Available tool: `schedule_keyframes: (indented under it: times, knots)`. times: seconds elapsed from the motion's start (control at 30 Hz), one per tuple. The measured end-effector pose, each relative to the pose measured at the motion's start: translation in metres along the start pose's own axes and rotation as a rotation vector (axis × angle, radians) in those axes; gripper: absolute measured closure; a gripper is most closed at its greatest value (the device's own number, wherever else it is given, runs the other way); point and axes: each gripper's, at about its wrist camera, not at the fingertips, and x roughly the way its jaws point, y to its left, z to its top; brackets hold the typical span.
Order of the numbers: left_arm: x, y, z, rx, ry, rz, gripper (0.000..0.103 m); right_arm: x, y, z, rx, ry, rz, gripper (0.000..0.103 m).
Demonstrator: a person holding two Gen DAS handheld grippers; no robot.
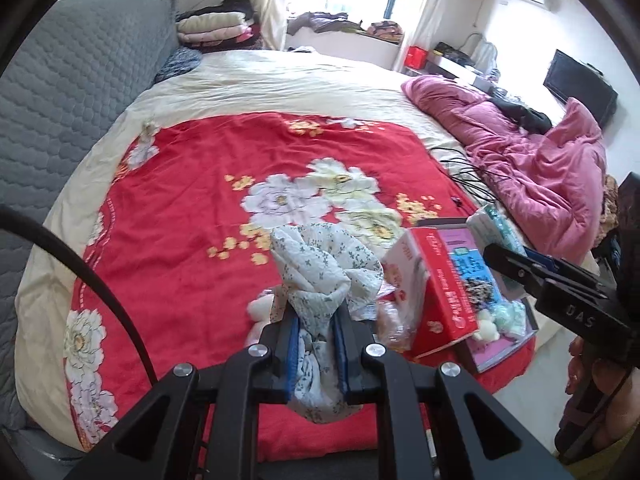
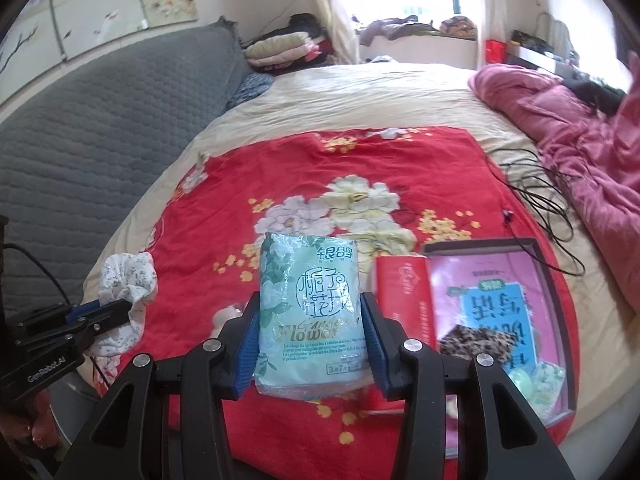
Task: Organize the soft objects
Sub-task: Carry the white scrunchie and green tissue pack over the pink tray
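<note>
While both hands hold soft things above the red bedspread (image 1: 192,200):
Left gripper (image 1: 316,344): clenched on the floral cloth (image 1: 320,276), which bunches up toward 12 o'clock.
Right gripper (image 2: 310,332): clenched on the tissue pack (image 2: 310,312), long axis upright.
Open box (image 2: 536,264): at 2 o'clock from the pack, nearer the right hand; likely the drop spot.
Left's route: box lies at 3 o'clock.

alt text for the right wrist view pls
The right gripper is shut on a pale green tissue pack above a red floral bedspread. Left, the left gripper holds a white floral cloth; right lies a pink box.
</note>
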Motion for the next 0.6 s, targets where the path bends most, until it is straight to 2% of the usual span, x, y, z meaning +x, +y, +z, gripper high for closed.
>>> schedule_keyframes:
  times: [0.3,0.6]
  knots:
    - [0.004,-0.058,0.000,0.084,0.001,-0.054,0.087,-0.020,-0.057,-0.015,0.092,-0.011,-0.058,0.055]
    - [0.018,-0.114,0.001,0.170,0.053,-0.106,0.087,-0.050,-0.109,-0.019,0.165,-0.053,-0.096,0.055]
